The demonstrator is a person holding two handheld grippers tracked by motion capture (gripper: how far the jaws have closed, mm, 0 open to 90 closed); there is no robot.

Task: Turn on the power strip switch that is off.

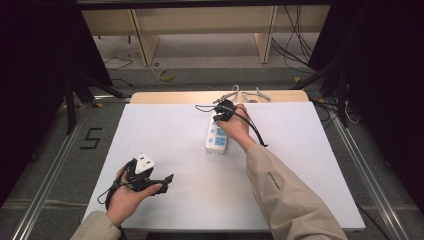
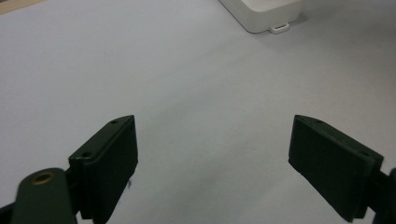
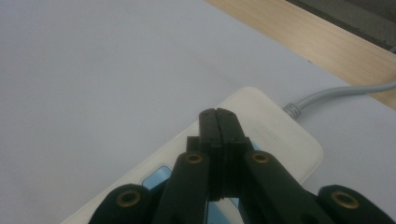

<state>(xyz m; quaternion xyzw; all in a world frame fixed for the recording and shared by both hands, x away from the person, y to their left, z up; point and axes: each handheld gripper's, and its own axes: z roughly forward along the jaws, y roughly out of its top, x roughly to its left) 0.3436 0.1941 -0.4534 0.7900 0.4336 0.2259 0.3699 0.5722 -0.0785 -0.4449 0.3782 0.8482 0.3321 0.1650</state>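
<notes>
A white power strip (image 1: 216, 140) with blue sockets lies near the middle of the white sheet (image 1: 165, 135), its long axis running away from me. My right gripper (image 1: 222, 111) hovers at the strip's far end, jaws shut with nothing between them. In the right gripper view the closed tips (image 3: 217, 114) sit just above the strip's (image 3: 275, 135) cable end, where a grey cable (image 3: 336, 91) leaves it. My left gripper (image 1: 157, 172) rests low at the near left, open and empty. Its jaws (image 2: 213, 122) stand wide over bare sheet, with a corner of the strip (image 2: 261, 14) farther off.
The sheet covers a wooden table whose far edge (image 1: 165, 96) shows bare. Grey cable ends (image 1: 260, 94) lie on that edge. Behind stand wooden furniture legs (image 1: 142, 42) and loose floor cables (image 1: 295, 45). Dark curtains flank both sides.
</notes>
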